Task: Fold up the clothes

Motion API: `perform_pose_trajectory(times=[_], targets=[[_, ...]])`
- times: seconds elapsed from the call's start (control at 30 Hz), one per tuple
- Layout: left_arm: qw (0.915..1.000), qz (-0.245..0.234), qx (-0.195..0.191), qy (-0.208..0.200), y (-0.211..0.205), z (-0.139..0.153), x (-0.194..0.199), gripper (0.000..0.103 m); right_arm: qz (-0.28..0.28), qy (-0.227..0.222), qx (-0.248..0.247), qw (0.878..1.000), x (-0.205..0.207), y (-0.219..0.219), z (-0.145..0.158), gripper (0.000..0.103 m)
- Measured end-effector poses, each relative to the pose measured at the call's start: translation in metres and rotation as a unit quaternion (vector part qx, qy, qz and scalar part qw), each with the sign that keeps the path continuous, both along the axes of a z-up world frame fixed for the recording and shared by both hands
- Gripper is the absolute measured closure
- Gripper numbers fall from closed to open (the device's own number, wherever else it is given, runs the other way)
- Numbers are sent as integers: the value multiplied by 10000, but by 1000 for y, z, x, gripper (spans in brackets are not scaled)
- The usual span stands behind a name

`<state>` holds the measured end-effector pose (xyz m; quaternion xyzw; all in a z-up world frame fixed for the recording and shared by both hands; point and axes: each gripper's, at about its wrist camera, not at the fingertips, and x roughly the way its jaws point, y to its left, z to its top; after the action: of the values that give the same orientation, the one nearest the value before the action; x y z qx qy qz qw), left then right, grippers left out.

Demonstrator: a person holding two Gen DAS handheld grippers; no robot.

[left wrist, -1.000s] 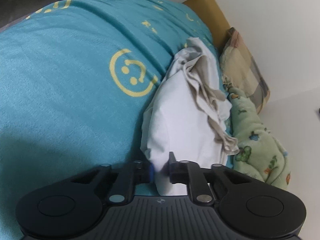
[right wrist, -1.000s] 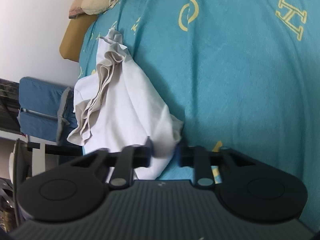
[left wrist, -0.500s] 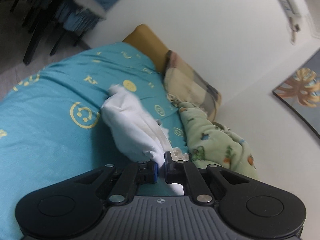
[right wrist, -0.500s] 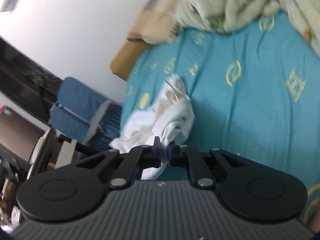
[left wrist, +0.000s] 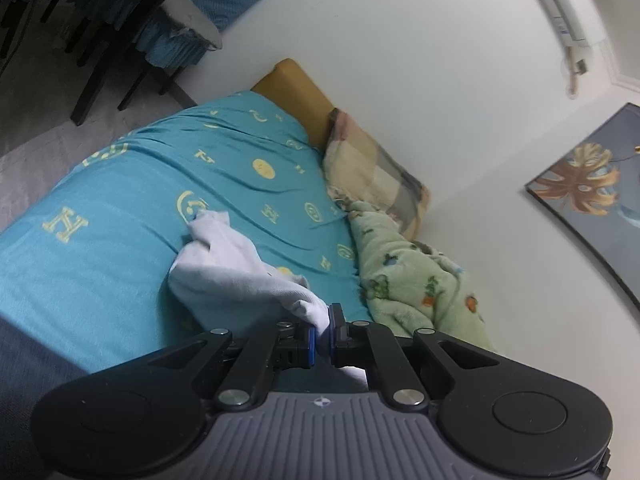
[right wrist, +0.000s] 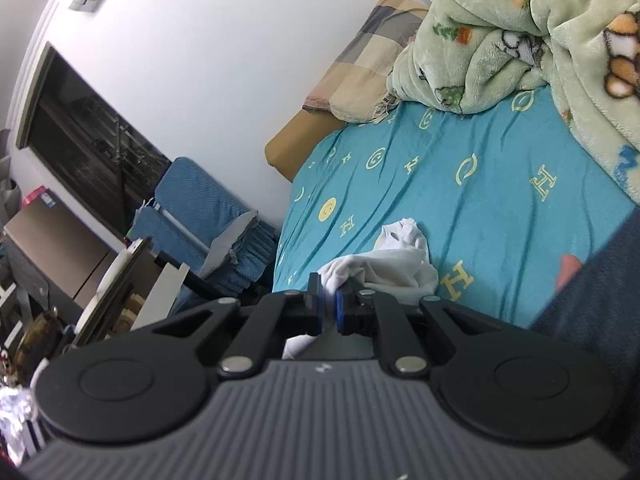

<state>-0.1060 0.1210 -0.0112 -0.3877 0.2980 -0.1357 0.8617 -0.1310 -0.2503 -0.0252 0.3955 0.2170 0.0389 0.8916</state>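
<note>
A crumpled white garment [left wrist: 232, 276] hangs from both grippers, its lower end trailing on the teal bed sheet [left wrist: 120, 208]. My left gripper [left wrist: 324, 334] is shut on one edge of the garment. In the right wrist view the garment [right wrist: 400, 260] bunches just ahead of my right gripper [right wrist: 329, 308], which is shut on another edge. Both grippers are raised above the bed.
A green fleece blanket [left wrist: 412, 284] and a checked pillow [left wrist: 380, 176] lie at the bed's head by the white wall. Blue-covered chairs [right wrist: 200, 220] and a dark table [left wrist: 100, 20] stand beside the bed. A dark cloth [right wrist: 592, 308] shows at the lower right.
Both grippers closed on the garment and lifted it up and back from the bed. The garment now hangs bunched, with only its far end on the sheet.
</note>
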Motion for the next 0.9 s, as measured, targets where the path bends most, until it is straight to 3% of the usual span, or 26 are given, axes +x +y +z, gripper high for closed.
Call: perform_pose_trajectory(times=[0.2, 0.37, 0.6, 0.8, 0.83, 0.9], targets=[[9991, 195, 170, 324, -15, 10, 109, 96, -131, 444, 106, 9989, 91, -1, 13, 93], [9974, 301, 496, 420, -28, -12, 197, 96, -140, 679, 153, 9975, 151, -7, -23, 93], [9955, -117, 869, 353, -35, -68, 250, 96, -135, 988, 211, 9948, 234, -16, -76, 92], [9919, -418, 1175, 230, -40, -82, 264, 90, 122, 1133, 223, 9932, 248, -15, -83, 89], [9909, -479, 1243, 192, -41, -83, 264, 87, 166, 1156, 225, 9929, 250, -15, -83, 82], [9899, -646, 1259, 64, -41, -82, 262, 68, 351, 1072, 452, 9926, 250, -13, -84, 46]])
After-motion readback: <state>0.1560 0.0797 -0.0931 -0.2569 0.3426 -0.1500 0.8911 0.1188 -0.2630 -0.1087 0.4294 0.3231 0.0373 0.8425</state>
